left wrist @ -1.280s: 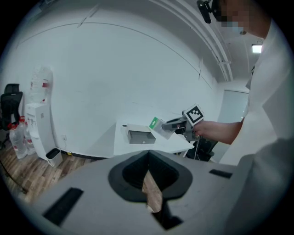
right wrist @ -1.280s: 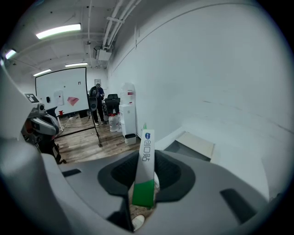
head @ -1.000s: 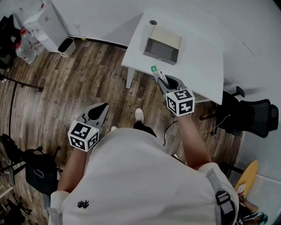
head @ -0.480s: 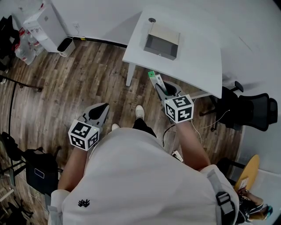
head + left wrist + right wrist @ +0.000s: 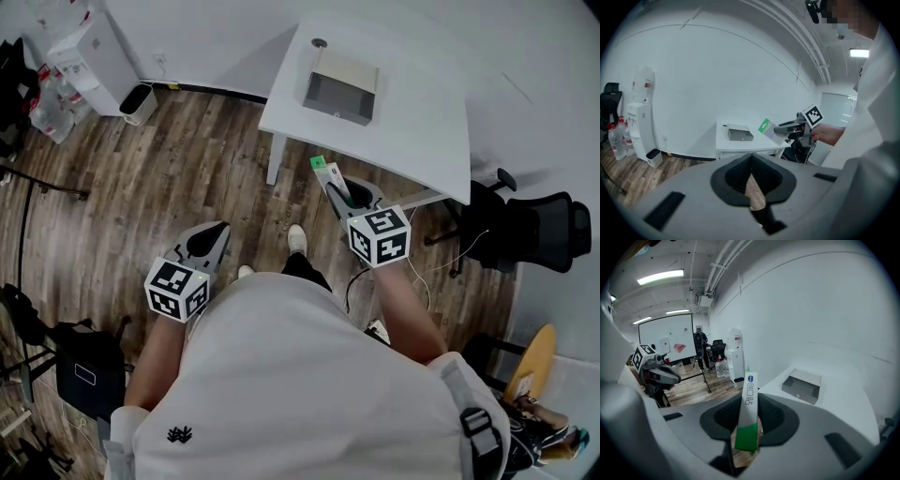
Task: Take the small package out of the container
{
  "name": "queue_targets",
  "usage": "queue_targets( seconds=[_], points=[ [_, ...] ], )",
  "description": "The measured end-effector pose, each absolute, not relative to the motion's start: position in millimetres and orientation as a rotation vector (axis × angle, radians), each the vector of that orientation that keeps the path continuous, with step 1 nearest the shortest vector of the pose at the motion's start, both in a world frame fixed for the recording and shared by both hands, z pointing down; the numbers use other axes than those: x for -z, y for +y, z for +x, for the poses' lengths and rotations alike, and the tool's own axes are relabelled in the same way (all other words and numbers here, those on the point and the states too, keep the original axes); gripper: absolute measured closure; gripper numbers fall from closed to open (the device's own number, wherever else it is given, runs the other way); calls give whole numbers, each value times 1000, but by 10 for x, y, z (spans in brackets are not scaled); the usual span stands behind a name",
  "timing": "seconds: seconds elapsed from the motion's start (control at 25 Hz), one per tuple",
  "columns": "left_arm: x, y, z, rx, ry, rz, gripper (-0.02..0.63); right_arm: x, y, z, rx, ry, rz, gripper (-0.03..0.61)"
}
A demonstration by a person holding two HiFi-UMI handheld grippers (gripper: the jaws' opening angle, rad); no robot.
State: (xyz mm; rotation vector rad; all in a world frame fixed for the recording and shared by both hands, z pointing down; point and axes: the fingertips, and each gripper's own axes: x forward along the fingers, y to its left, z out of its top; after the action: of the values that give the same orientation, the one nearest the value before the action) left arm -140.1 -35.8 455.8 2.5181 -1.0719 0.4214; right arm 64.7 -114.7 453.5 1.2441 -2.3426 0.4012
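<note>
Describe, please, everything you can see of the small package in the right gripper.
The small package is a thin, flat sachet, white with green areas, a round blue mark and dark print. It is out of the grey container on the white table. The right gripper pinches it edge-on near one end, so it juts forward from the jaws. Only the jaws touch it, and it appears to hang just off the table's near edge.

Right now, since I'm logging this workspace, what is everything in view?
small package: one, white and green, in the right claw
container: one, grey, on the table
table: one, white, by the wall
water dispenser: one, white, far left
bin: one, white, beside the dispenser
office chair: one, black, right of the table
right claw: one, grey, shut on the small package
left claw: one, grey, shut, empty
</note>
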Motion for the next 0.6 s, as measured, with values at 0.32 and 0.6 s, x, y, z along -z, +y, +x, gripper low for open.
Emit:
queue_targets(
  seconds=[0.32,0.6],
  points=[
    [-4554,-359,-1414,-410,-1065,2525,606,-4502,-1097,591,-397,-2349,1233,485],
    [-4580,-358,-1417,-413,-1054,2523,606,-4504,-1043,553,-410,-2353,1226,485]
  ],
)
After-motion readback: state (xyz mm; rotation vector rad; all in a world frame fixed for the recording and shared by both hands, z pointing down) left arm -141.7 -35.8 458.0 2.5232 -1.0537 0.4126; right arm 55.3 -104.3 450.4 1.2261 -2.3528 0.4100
